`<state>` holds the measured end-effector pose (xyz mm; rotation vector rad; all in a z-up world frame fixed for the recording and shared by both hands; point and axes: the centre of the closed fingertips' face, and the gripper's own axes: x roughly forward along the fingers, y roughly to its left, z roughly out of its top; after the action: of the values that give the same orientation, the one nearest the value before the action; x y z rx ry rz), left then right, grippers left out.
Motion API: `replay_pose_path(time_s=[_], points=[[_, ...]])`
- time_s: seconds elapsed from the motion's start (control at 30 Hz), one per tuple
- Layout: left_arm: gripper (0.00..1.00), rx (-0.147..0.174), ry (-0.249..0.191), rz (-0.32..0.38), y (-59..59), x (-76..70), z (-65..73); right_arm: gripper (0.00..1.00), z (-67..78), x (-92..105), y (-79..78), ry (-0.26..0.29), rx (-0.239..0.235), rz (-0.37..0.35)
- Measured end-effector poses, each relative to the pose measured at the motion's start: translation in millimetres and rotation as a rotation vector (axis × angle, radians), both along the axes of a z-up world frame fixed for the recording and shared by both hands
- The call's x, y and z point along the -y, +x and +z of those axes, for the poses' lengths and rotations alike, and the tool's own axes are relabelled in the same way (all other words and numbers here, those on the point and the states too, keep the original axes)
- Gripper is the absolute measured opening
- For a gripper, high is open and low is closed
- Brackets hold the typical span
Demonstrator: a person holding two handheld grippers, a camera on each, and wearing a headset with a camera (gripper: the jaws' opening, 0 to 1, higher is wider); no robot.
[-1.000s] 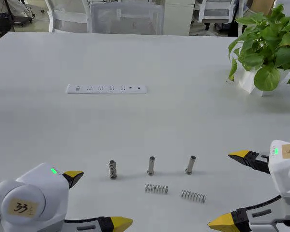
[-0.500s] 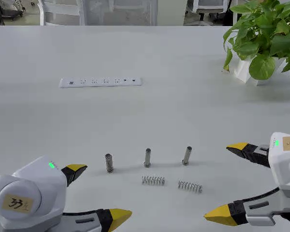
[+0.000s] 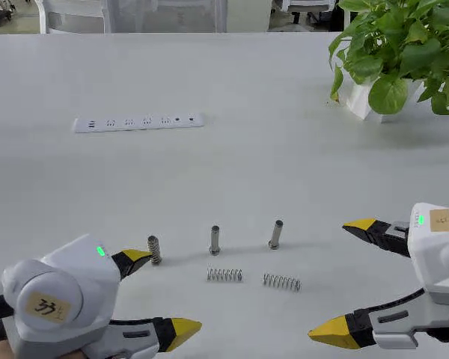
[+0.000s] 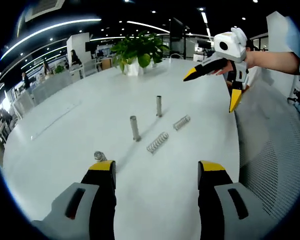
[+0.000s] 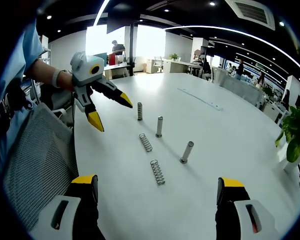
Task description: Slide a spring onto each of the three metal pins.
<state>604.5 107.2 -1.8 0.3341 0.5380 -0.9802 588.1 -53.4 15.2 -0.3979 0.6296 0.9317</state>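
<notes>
left gripper now closer to sprung pin, lower left. Its fingers and those of right gripper spread, empty. 2 springs unmoved on table; 2 pins bare.

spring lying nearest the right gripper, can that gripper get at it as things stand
Probably yes. The right gripper stands open with the spring lying flat on the table just off its tips, nothing between them. The nearest bare pin stands behind the spring, off that path.

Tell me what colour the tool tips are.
Yellow, on both the left tool and right tool; clearest in the head view.
</notes>
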Motion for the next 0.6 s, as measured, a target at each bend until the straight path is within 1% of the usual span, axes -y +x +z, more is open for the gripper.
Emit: replay_pose_path(time_s=[0.03, 0.07, 0.1, 0.17, 0.23, 0.27, 0.3, 0.4, 0.47, 0.53, 0.6], points=[[0.61, 0.003, 0.011, -0.012, 1.0, 2.7, -2.0, 0.99, -0.1, 0.4, -0.9, 0.001, -0.001, -0.002], [0.58, 0.009, 0.04, -0.025, 3.4, 5.2, -6.3, 0.99, -0.2, 1.5, -2.2, 0.002, -0.002, -0.006], [0.57, 0.01, 0.047, -0.035, 4.6, 7.8, -8.5, 0.99, -0.2, 1.8, -3.0, 0.004, -0.003, -0.008], [0.55, -0.001, 0.048, -0.052, 6.6, 14.8, -12.0, 0.99, -0.8, 2.5, -4.9, 0.007, -0.008, -0.013], [0.5, 0.007, 0.077, -0.085, 8.7, 19.6, -16.3, 0.99, -1.4, 2.5, -6.3, 0.009, -0.011, -0.015], [0.48, 0.004, 0.093, -0.098, 9.7, 21.1, -18.5, 0.99, -1.4, 2.3, -7.3, 0.01, -0.014, -0.016], [0.47, 0.01, 0.104, -0.111, 12.3, 24.0, -19.3, 0.99, -1.4, 1.8, -8.5, 0.013, -0.015, -0.016], [0.43, -0.008, 0.138, -0.113, 20.4, 27.1, -24.8, 0.99, -2.4, 1.5, -9.7, 0.019, -0.02, -0.021], [0.38, -0.017, 0.147, -0.117, 25.0, 30.8, -26.3, 0.99, -3.3, 1.1, -10.3, 0.023, -0.022, -0.026], [0.33, -0.037, 0.161, -0.116, 27.4, 33.5, -29.8, 0.99, -3.4, 0.3, -11.2, 0.029, -0.023, -0.031], [0.3, -0.042, 0.17, -0.12, 29.0, 35.9, -32.5, 0.99, -3.5, 0.0, -11.8, 0.034, -0.024, -0.035]])
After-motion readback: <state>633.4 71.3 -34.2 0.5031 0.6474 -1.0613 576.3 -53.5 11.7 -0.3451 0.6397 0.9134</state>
